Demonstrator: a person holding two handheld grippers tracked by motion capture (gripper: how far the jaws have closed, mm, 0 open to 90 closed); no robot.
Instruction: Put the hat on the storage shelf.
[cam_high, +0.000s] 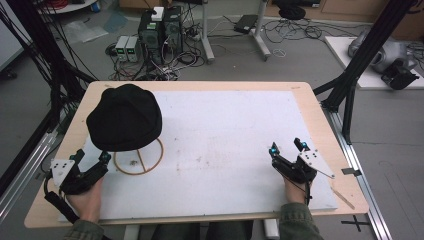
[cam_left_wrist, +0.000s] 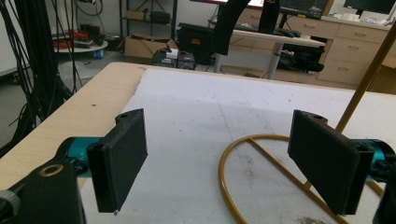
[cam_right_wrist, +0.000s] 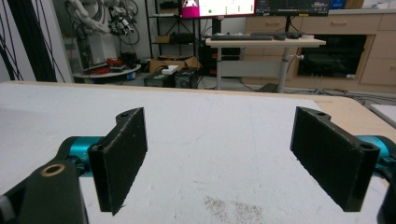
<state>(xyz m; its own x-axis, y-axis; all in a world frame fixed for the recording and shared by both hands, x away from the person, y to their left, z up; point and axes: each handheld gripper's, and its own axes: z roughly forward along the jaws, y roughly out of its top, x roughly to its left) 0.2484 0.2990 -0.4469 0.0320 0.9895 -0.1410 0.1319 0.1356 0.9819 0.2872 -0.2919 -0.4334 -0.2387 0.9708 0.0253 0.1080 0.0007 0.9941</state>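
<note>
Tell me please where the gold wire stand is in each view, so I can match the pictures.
High view: the gold wire stand sits left of centre on the white mat, its ring base below the black hat.
Left gripper view: ring base and rod at lower right.
Right gripper view: not in it.
Shared landmark: the white mat.

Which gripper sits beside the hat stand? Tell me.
The left gripper, open by the stand's gold ring base under the black hat; the right gripper faces bare mat.
</note>
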